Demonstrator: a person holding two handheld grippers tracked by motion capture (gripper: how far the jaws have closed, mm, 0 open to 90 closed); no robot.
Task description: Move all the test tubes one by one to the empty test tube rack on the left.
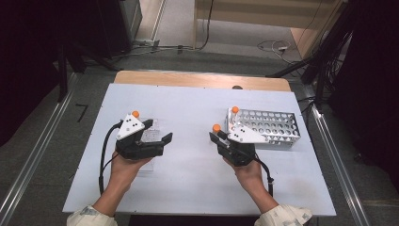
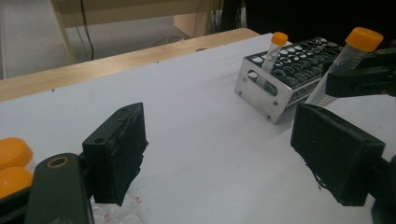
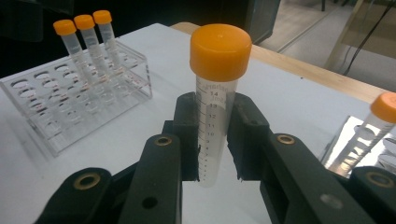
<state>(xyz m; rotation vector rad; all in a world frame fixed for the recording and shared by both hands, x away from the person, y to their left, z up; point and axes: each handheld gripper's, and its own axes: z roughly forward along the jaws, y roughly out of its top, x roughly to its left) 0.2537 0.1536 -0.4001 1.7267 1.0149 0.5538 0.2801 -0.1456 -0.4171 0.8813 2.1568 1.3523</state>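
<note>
On the white table point(image 1: 188, 108), the metal tube rack point(image 1: 273, 127) sits at three o'clock, the clear plastic rack point(image 3: 70, 98) at nine. The right gripper point(image 3: 212, 135), just beside the metal rack, clamps an orange-capped centrifuge tube point(image 3: 215, 107) upright, probably mid-transfer; next it needs lining up over a hole. The left gripper point(image 2: 219, 149) gapes empty.

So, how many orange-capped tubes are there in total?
5: three in the clear rack, one in the metal rack, one tube in the right tongs. Others may be hidden.
</note>
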